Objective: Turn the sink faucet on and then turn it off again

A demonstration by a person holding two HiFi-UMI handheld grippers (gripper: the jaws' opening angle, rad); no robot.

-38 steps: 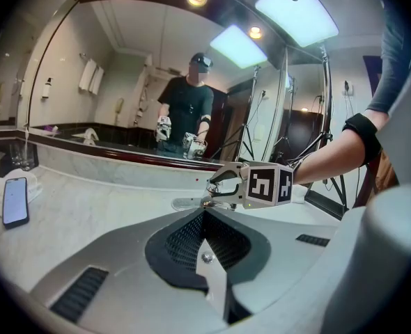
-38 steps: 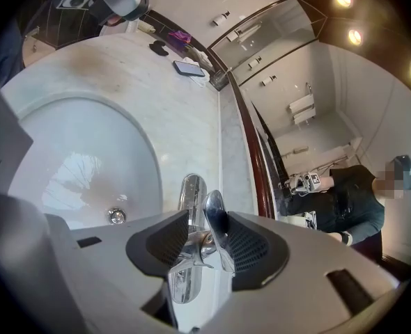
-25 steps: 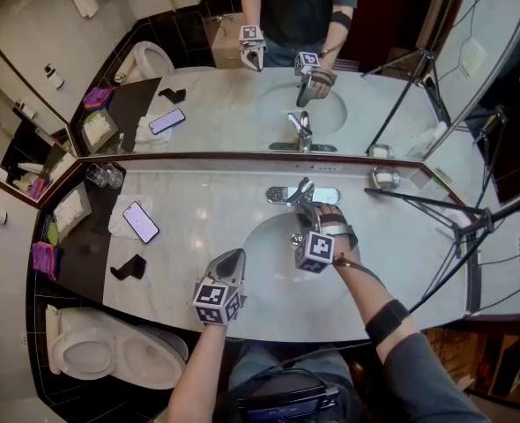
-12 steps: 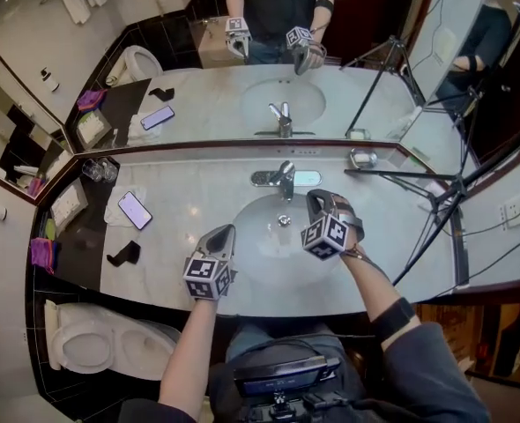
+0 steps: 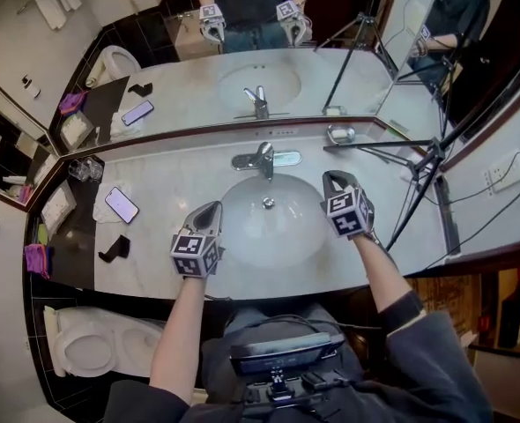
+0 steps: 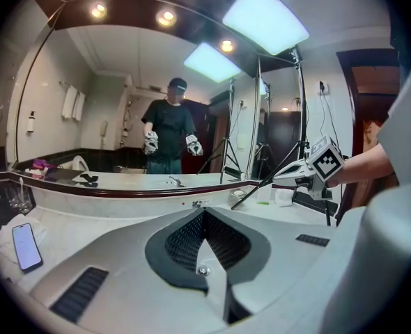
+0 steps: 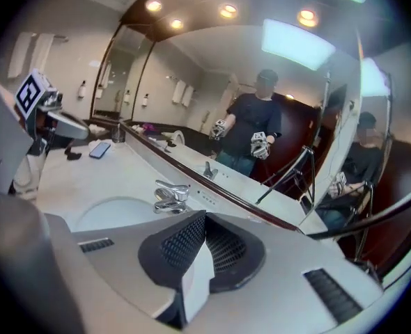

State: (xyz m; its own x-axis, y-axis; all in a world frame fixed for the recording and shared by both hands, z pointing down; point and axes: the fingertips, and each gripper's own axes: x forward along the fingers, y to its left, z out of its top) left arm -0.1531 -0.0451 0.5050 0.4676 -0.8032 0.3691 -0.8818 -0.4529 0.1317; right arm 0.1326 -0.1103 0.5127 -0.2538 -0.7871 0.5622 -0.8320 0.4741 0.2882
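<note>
The chrome faucet stands at the back of the white sink basin, and also shows as the faucet in the right gripper view. I see no stream of water under it. My left gripper hovers over the basin's left rim, shut with nothing in it, its jaws pressed together. My right gripper hangs over the basin's right rim, apart from the faucet, shut and empty. Each gripper shows in the other's view: the right gripper, the left gripper.
A phone lies on a white cloth left of the basin, with glasses behind it and a black object nearer me. A soap dish and tripod legs sit at the right. A mirror backs the marble counter. A toilet stands lower left.
My right gripper has left the faucet handle and drawn back to the right, above the basin's right rim, rolling over. The left gripper has risen a little.
</note>
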